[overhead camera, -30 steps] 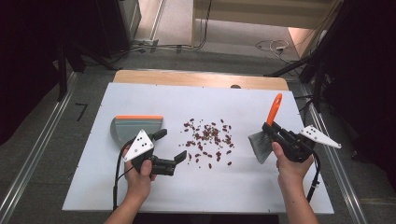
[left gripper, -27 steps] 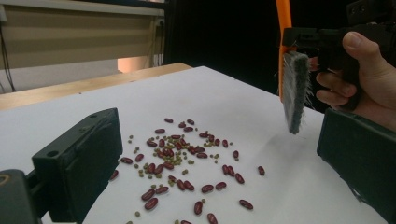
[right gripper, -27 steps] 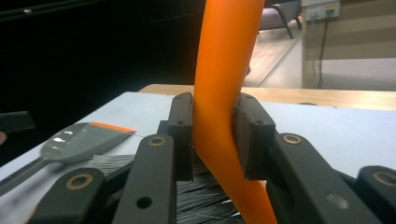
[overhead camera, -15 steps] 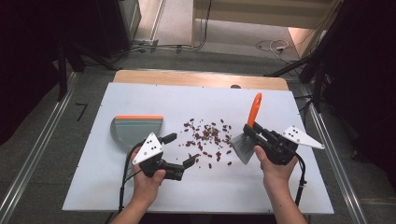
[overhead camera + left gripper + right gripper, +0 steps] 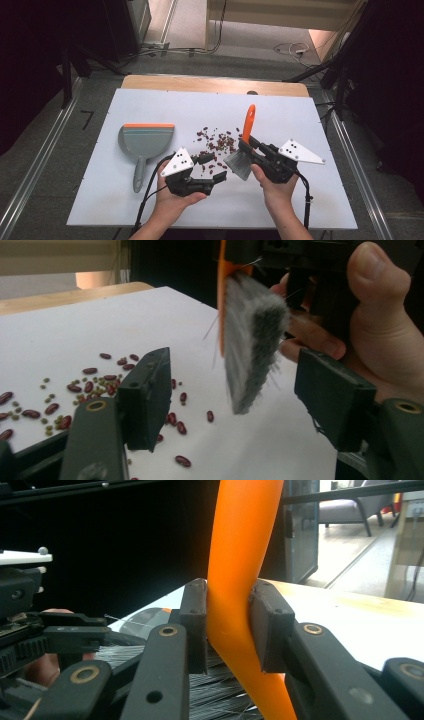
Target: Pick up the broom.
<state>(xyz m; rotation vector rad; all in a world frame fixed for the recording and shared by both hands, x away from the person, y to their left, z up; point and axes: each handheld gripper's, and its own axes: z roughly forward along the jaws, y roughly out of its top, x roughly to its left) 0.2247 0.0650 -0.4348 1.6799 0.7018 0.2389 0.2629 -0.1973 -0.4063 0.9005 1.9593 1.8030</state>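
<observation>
The right gripper (image 5: pixel 241 145) has carried the hand brush in from the right side of the bench (image 5: pixel 320 200) toward the middle, and its fingers (image 5: pixel 192 625) are clamped tight on the brush's orange handle (image 5: pixel 240 580), which stands up and leans slightly away from the person. The grey bristles (image 5: pixel 238 165) now hang at the near right edge of the scattered red beans (image 5: pixel 217 145) and small green ones, tilted and seemingly just above the white surface rather than pressed on it. The left gripper (image 5: pixel 215 167) has come in from the left to meet it; its fingers (image 5: pixel 145 400) have just been closing from nearly full spread to roughly half open, and in the left gripper view the bristle head (image 5: pixel 252 350) hangs in the gap between them, with no pad seen touching it, so they hold nothing. The grey dustpan (image 5: pixel 144 142) with its orange lip lies untouched to the left of the beans, handle pointing toward the person, well apart from both grippers. Judging by this, the sweep itself has not begun: the left hand looks to be steadying or adjusting the brush head, and the beans are all loose on the bench, none in the pan.
</observation>
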